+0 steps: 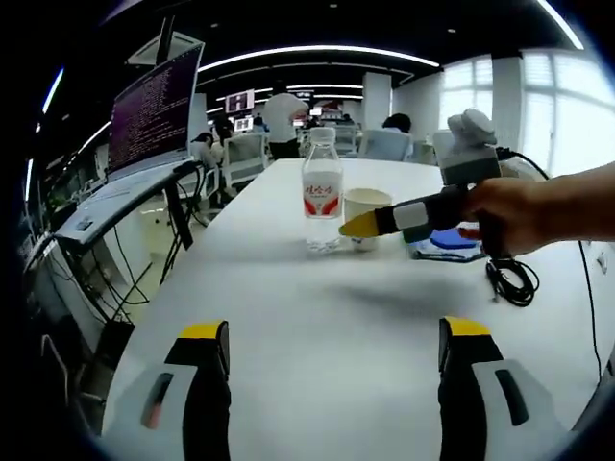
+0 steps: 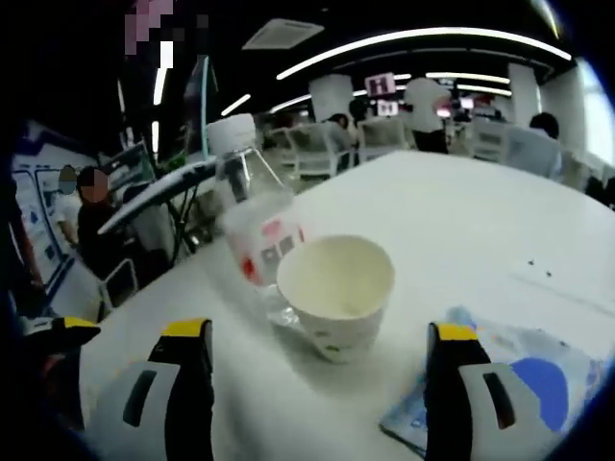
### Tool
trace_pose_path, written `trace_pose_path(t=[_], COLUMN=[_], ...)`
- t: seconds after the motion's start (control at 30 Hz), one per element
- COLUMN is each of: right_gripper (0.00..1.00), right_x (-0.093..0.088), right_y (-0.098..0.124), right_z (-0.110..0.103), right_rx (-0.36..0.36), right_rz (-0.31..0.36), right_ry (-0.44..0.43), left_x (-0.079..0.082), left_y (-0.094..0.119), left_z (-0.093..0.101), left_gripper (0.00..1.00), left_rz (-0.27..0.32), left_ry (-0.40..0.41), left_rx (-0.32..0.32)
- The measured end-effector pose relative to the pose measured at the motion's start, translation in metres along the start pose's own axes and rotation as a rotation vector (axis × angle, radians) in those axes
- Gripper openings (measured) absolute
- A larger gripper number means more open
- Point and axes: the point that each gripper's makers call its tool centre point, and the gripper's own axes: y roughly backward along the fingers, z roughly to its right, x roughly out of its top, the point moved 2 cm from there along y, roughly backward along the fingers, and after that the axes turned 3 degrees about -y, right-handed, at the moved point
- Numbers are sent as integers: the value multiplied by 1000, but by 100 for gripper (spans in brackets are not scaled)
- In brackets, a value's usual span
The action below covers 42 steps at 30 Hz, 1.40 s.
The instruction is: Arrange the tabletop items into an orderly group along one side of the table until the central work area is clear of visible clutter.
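A clear water bottle point(image 1: 322, 192) with a red label and white cap stands upright on the white table point(image 1: 317, 317). A white paper cup point(image 1: 366, 215) stands right beside it. A hand holds my right gripper point(image 1: 357, 227), which reaches in from the right with its yellow tips at the cup. In the right gripper view the cup point(image 2: 336, 293) sits just ahead between the wide jaws of my open right gripper point(image 2: 322, 375), with the bottle point(image 2: 255, 221) behind it to the left. My left gripper point(image 1: 334, 360) is open over bare table, well short of both.
A blue and white packet point(image 2: 519, 384) lies flat right of the cup. A black cable point(image 1: 514, 279) coils near the table's right side. A monitor point(image 1: 154, 106) stands on a desk to the left. People and chairs fill the far background.
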Motion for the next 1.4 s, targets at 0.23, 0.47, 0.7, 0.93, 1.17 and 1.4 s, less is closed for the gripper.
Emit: trace_pose_path(t=[0.23, 0.47, 0.7, 0.93, 1.17, 1.4], right_gripper=[80, 74, 57, 44, 41, 41], right_x=[1, 6, 4, 4, 4, 6], right_y=[-14, -21, -20, -15, -14, -9], right_z=[6, 8, 7, 6, 7, 10], right_rx=[9, 22, 39, 47, 53, 48], right_rz=[-4, 19, 11, 19, 18, 24], right_ry=[15, 30, 45, 47, 49, 49], left_x=[-1, -2, -3, -7, -6, -5], left_y=[2, 2, 2, 1, 1, 0], left_z=[0, -2, -3, -1, 1, 4], left_gripper=[89, 89, 88, 88, 88, 87], left_rz=[13, 10, 8, -3, 0, -3], left_ry=[16, 18, 16, 14, 11, 4], left_rx=[3, 10, 15, 13, 10, 5])
